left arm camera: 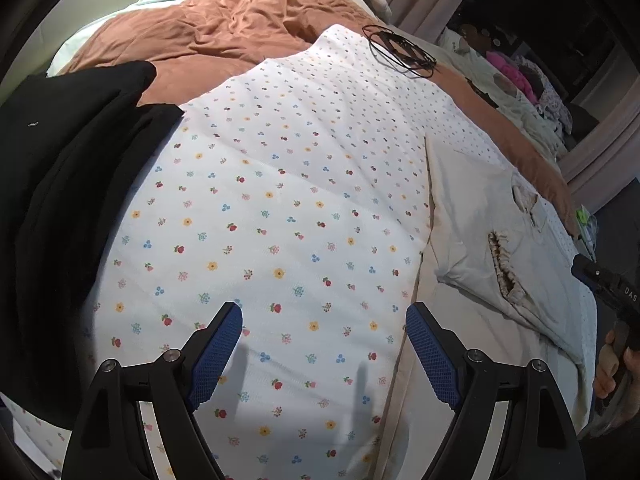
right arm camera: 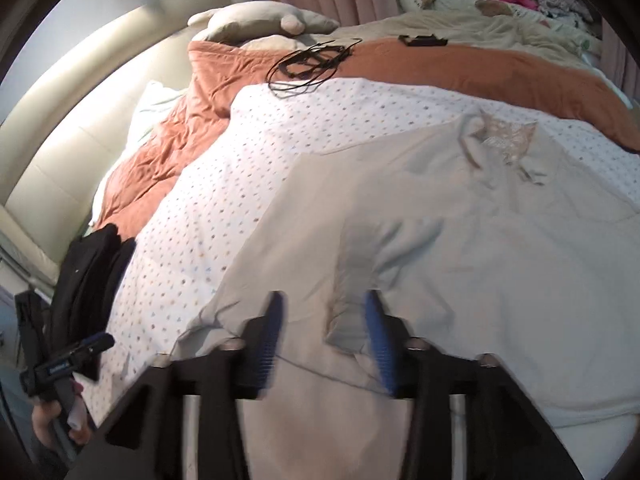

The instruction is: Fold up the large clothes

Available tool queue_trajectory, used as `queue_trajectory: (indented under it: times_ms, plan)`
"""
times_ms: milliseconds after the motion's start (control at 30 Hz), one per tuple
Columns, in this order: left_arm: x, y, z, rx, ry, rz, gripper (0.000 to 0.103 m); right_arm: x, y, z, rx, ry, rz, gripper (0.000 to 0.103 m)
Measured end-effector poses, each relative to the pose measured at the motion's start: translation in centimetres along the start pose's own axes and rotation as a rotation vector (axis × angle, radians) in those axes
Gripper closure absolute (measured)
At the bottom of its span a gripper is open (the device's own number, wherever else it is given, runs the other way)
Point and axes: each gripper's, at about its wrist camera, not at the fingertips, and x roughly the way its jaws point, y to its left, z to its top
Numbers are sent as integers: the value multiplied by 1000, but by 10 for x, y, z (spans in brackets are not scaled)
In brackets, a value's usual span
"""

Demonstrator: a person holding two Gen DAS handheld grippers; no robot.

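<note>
left hand-held gripper [left arm camera: 324, 354]: jaws spread wide over the floral bedspread [left arm camera: 280, 208], nothing between the blue pads.
right hand-held gripper [right arm camera: 325, 344]: jaws apart over the near edge of the garment, a fold of cloth lying between them; the pads do not seem to press on it, though the view is blurred.
progress: early, by the look of it. one side of the garment is turned in over the body; the rest lies spread and unfolded, so further folds seem to remain.
garment: a large cream shirt [right arm camera: 460, 232], soft and lightly creased, flat on the bed on top of the floral bedspread, towards the right-hand side; a lace panel at the neck [right arm camera: 508, 140] on its far end, with frilled trim showing along an opening in the left wrist view.
beside it: dark clothing [left arm camera: 68, 184] piled at the left edge of the bed.
beyond: a rust-coloured duvet [left arm camera: 224, 28], a coil of black cable [left arm camera: 400, 50] on the bedspread's far edge, then pillows and curtains.
</note>
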Motion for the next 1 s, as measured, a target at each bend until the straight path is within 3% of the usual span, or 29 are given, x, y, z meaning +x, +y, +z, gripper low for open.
queue_trajectory:
  times_ms: [33, 300, 633, 800, 1000]
  plan:
    - [0, -2, 0, 5, -1, 1, 18, -2, -1, -3, 2, -9, 5, 25]
    - [7, -44, 3, 66, 6, -38, 18, -48, -53, -24, 94, -53, -12, 24]
    - [31, -147, -1, 206, 44, -133, 18, -141, -152, -84, 269, -145, -148, 24]
    - [46, -202, -9, 310, 76, -152, 18, -165, -193, -114, 350, -164, -206, 24]
    - [84, -238, -15, 377, 144, -134, 18, -178, -243, -149, 458, -161, -318, 24]
